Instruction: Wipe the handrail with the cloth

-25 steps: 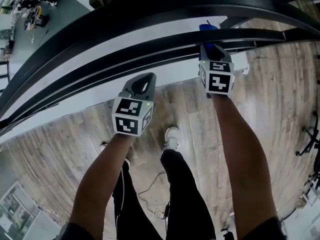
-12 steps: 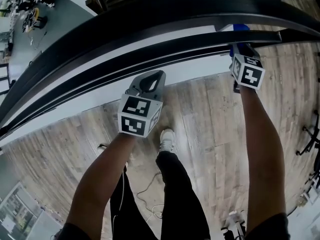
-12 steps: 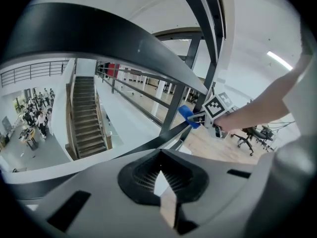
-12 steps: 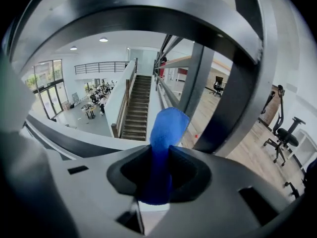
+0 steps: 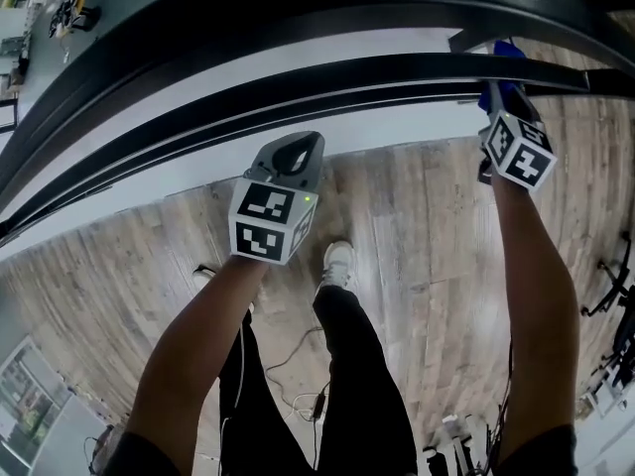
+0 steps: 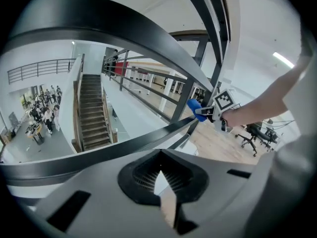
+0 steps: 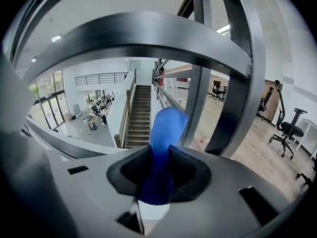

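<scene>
A black handrail [image 5: 298,13] curves across the top of the head view, with a thinner black rail [image 5: 347,79] just under it. My right gripper [image 5: 504,85] is at the far right, shut on a blue cloth [image 5: 508,52] that lies against the thinner rail. In the right gripper view the cloth [image 7: 163,133] sticks up from between the shut jaws, right under the handrail [image 7: 148,33]. My left gripper [image 5: 295,155] hovers below the rails near the middle, shut with nothing in it. The left gripper view shows the right gripper [image 6: 210,113] and the cloth [image 6: 194,106] at the rail [image 6: 99,155].
The person's legs and a white shoe [image 5: 339,263] stand on a wooden floor [image 5: 427,266], with a cable [image 5: 288,365] trailing on it. Office chairs [image 7: 290,128] are at the right. Beyond the railing are a staircase [image 6: 91,113] and a lower floor with people [image 6: 42,115].
My right gripper has slid to the right along the thinner rail with the blue cloth. The left gripper has shifted slightly right and up and stays shut.
</scene>
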A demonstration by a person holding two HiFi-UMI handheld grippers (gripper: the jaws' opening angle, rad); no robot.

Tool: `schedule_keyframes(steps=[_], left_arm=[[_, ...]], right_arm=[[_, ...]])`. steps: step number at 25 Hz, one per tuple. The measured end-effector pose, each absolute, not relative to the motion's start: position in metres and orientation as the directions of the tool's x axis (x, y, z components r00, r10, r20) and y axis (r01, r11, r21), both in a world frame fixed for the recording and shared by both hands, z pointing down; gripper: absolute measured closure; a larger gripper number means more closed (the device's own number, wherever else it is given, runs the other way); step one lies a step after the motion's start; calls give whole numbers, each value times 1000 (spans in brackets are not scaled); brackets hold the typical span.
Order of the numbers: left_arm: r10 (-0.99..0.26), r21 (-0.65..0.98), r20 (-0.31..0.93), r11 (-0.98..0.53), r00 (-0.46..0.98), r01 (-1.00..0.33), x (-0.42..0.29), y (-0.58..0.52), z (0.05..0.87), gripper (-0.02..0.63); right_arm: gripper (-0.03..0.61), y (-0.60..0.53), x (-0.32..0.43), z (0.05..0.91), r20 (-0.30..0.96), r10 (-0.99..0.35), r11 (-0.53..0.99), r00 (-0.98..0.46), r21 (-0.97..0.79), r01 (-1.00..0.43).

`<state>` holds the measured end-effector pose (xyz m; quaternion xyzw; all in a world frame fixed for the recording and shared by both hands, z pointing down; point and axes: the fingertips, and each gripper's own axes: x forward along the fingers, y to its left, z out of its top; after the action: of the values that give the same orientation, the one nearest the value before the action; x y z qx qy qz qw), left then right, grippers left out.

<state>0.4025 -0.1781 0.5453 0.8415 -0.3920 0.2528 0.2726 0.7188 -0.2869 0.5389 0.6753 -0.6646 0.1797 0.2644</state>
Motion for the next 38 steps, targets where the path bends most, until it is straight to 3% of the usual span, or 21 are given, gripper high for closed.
schedule_keyframes(steps=[10, 20, 29, 38], left_arm=[[-608, 260, 647, -391, 460, -883, 231, -109, 543, 609], [-732, 190, 663, -36, 155, -981, -30, -21, 544, 609], [-722, 179, 691, 130, 30, -975, -227, 59, 572, 610], [-712, 146, 702, 179, -26, -973, -376, 96, 611, 609]], right_arm=[[474, -182, 433, 513, 562, -754, 360, -340, -79, -930], [474, -62, 140, 567, 632, -507, 609, -586, -219, -763], [474, -16, -99, 602, 655, -419, 671, -629, -243, -700], [474, -21, -262, 658, 691, -405, 715, -599, -169, -679]])
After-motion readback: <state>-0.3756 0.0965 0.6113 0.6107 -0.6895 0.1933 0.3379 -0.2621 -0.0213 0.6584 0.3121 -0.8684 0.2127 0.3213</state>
